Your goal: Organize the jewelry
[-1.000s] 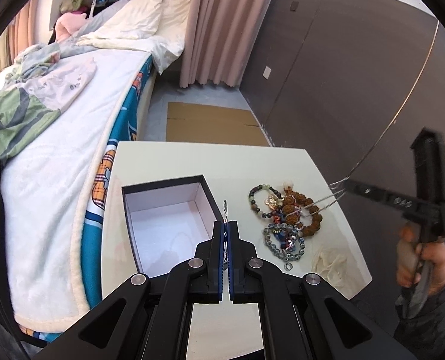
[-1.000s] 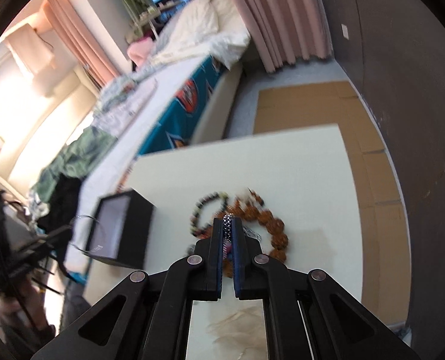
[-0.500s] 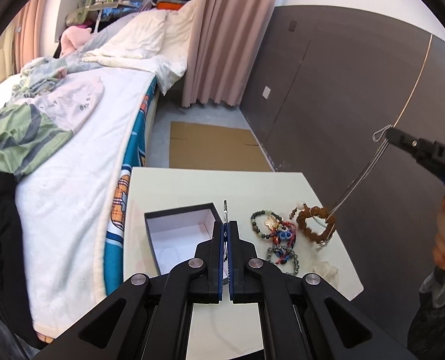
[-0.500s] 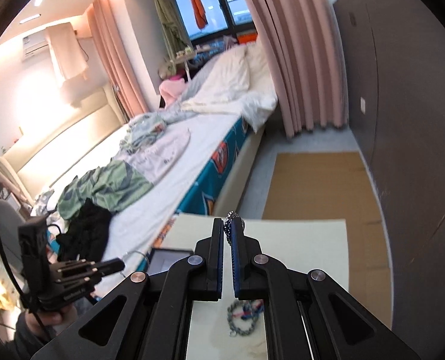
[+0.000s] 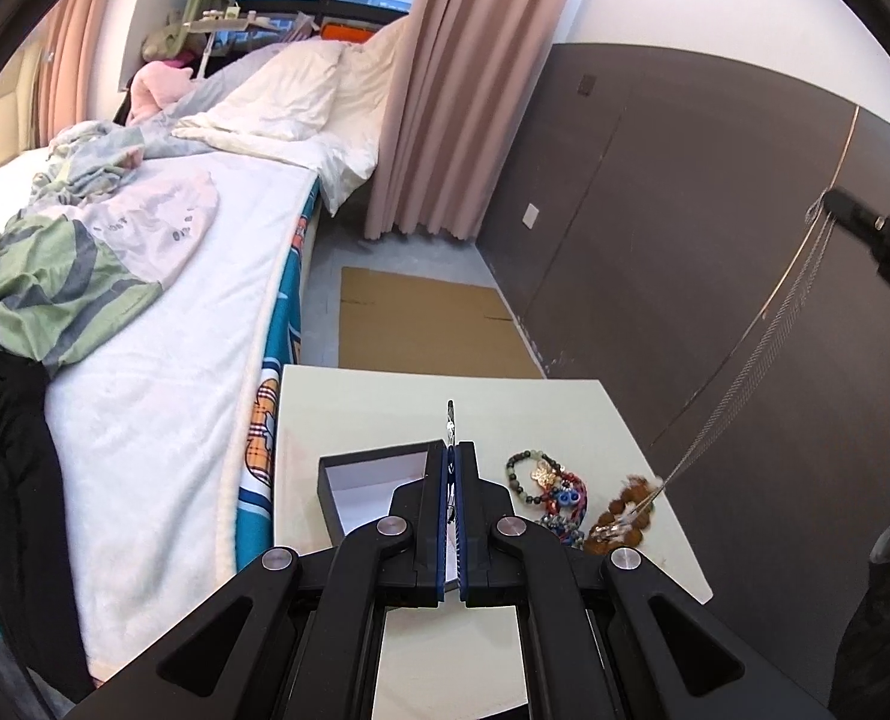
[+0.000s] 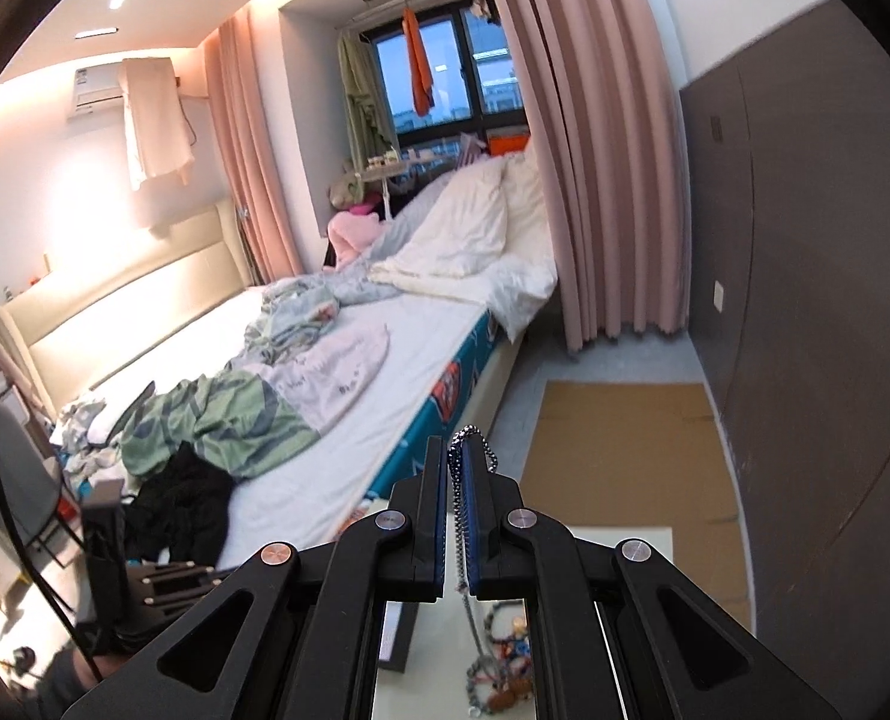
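Note:
My right gripper (image 6: 457, 462) is shut on a silver chain necklace (image 6: 462, 540) and holds it high above the table; the chain (image 5: 763, 354) hangs taut down to a brown bead bracelet (image 5: 622, 516) caught at its lower end. My left gripper (image 5: 450, 450) is shut on a thin silver piece (image 5: 450, 414) that sticks up between its fingers, over the open black box (image 5: 349, 468) with a white inside. A pile of beaded bracelets (image 5: 550, 489) lies on the cream table (image 5: 385, 402) right of the box.
A bed (image 5: 163, 276) with clothes runs along the table's left side. A dark wall panel (image 5: 655, 228) stands on the right. Flat cardboard (image 5: 421, 324) lies on the floor beyond the table. Pink curtains (image 6: 589, 150) hang at the back.
My right gripper has risen far above the table with the chain, pulling it taut and dragging the brown bead bracelet. My left gripper has also lifted and drawn back from the box.

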Demonstrator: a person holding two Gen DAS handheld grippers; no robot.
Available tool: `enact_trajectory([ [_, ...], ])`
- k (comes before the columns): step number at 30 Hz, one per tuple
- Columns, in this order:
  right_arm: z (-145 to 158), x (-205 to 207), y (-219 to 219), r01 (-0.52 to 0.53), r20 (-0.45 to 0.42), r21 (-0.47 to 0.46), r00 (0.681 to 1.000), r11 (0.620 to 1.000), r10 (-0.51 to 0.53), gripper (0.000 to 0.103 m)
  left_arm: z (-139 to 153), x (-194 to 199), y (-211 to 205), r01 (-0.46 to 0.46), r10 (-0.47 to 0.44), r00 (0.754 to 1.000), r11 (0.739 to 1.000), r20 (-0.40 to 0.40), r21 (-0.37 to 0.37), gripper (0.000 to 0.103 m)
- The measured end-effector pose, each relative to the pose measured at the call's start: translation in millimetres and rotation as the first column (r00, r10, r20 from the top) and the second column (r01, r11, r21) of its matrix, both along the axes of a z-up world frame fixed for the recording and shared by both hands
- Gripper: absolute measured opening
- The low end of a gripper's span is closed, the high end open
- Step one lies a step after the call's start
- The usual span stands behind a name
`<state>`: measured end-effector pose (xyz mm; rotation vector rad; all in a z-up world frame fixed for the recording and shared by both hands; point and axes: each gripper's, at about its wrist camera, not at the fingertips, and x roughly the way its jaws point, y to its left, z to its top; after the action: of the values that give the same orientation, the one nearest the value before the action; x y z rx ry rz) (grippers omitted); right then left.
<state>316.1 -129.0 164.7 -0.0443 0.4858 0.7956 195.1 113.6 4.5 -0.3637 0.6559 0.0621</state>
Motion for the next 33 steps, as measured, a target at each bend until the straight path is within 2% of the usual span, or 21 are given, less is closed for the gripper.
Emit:
enact_trajectory([
  [5,40,-18,8,0.005,0.092,0.019,0.996,1.000,-0.007,0.006,6,-5,6,-0.002,0.002,1.000,1.000,0.017,-0.005,0.001],
  [11,61,-29,21,-0.021,0.125,0.025,0.992,0.999,0.017,0.006,9,-6,16,-0.011,0.011,1.000,1.000,0.025,-0.013,0.001],
  [19,49,-33,46,-0.058,0.088,0.026,0.995,0.998,0.056,0.006,-5,10,19,0.022,-0.022,1.000,0.998,-0.002,-0.067,0.001],
  [33,29,-42,90,-0.145,0.038,0.048,0.989,0.988,0.143,0.006,-15,10,29,0.020,-0.023,0.999,0.996,-0.031,-0.081,0.001],
])
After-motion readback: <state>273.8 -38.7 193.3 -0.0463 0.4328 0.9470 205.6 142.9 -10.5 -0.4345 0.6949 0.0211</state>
